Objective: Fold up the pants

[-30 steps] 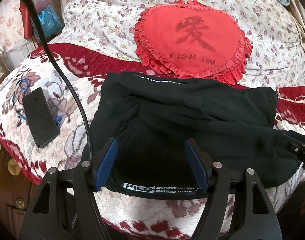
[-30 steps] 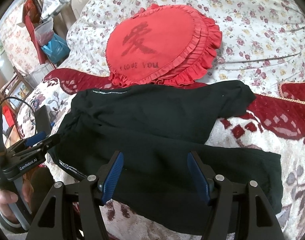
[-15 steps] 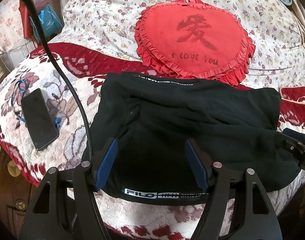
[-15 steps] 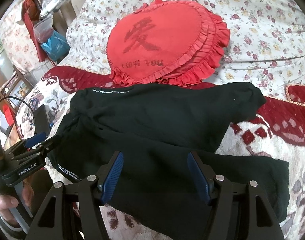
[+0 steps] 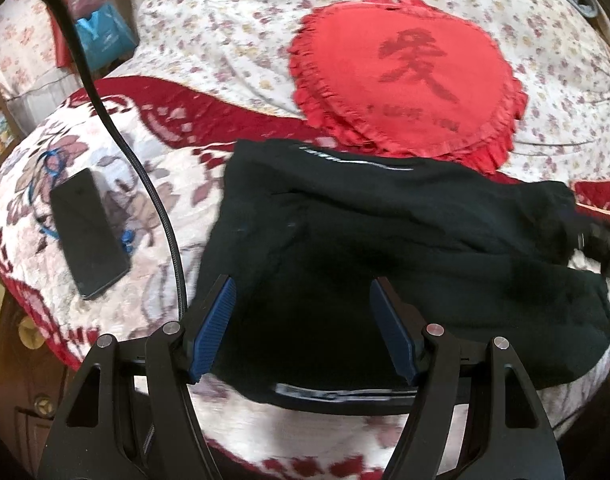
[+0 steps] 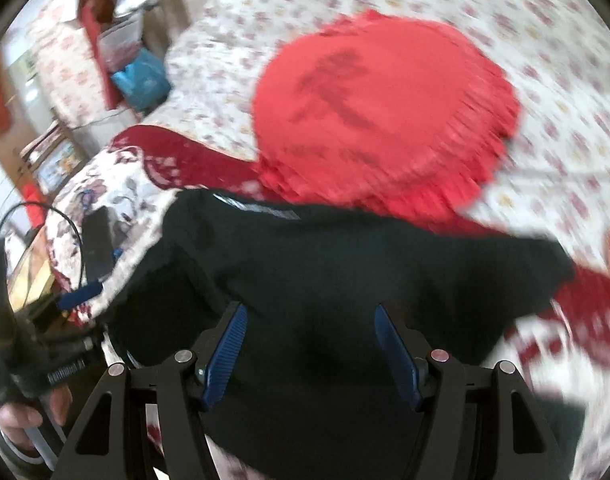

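Black pants (image 5: 385,248) lie folded across the patterned bedspread, waistband with white lettering at the near edge (image 5: 345,392). My left gripper (image 5: 303,292) hangs open above the waist end, blue pads spread, nothing between them. In the right wrist view the same pants (image 6: 345,264) fill the middle, blurred. My right gripper (image 6: 309,322) is open over the cloth, pads apart and empty. The left gripper (image 6: 79,294) shows at the far left of that view, held by a hand (image 6: 25,420). The right gripper's blurred tip (image 5: 601,244) shows at the right edge of the left wrist view.
A red heart-shaped frilled pillow (image 5: 405,80) lies just behind the pants on a flowered quilt (image 5: 225,40). A black phone (image 5: 87,232) with a blue cord rests on the bedspread to the left, and a black cable (image 5: 145,184) arcs past it. The bed's edge drops off at the lower left.
My right gripper has swept left across the pants and rolled, so its view is blurred and the pillow now sits further right. The left gripper has hardly moved.
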